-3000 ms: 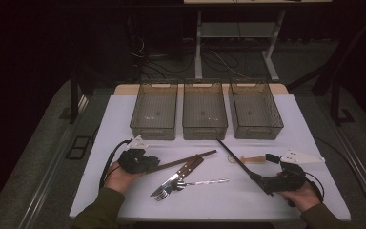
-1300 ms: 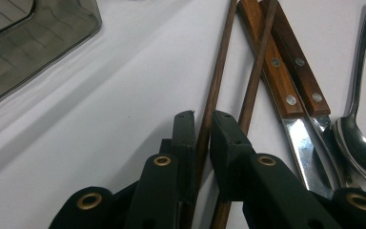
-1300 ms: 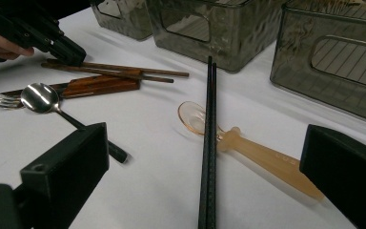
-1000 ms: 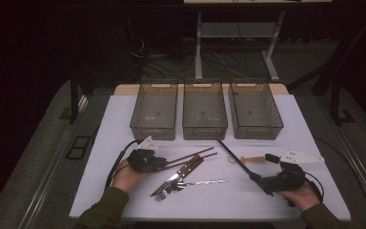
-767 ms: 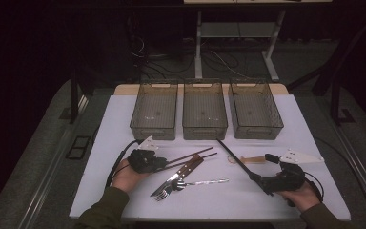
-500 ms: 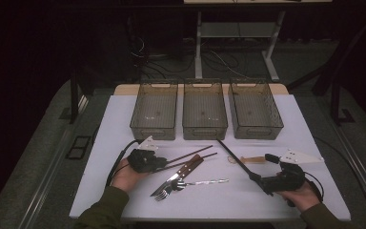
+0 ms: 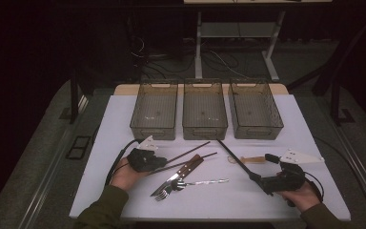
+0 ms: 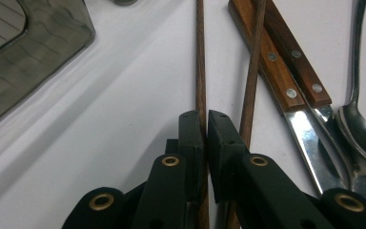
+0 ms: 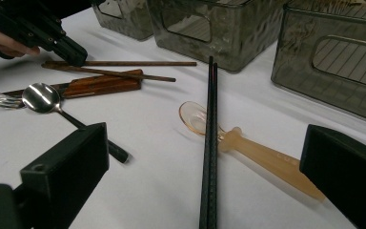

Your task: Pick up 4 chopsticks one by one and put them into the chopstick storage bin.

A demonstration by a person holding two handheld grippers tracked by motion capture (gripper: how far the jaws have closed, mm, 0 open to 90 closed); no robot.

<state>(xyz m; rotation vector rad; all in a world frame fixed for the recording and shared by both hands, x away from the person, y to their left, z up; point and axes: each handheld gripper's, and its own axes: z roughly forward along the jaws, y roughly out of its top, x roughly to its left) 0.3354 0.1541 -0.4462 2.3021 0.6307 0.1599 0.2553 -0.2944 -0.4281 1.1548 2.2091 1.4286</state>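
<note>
Pinching one thin brown wooden chopstick point(image 8: 200, 71) between its black pads, the left hand-held gripper point(image 8: 206, 125) sits at about eight o'clock on the white worktop point(image 7: 124, 124), its jaws having just been closing onto that stick. A second brown wooden chopstick point(image 8: 252, 76) lies just beside the held one, outside the jaws and crossing onto the wooden-handled steel knife point(image 8: 286, 81). A shiny steel spoon point(image 8: 362, 124) rests next to the knife, with a steel fork point(image 7: 158, 193) at about six o'clock. The right hand-held gripper point(image 9: 205, 171) rests at about four o'clock with its jaws wide apart and nothing between the pads; ahead of it a pair of long black chopsticks point(image 9: 210, 138) lies across a translucent amber plastic spoon point(image 9: 248, 152). Three smoky transparent plastic bins point(image 7: 205, 109) stand in a row at twelve o'clock.
</note>
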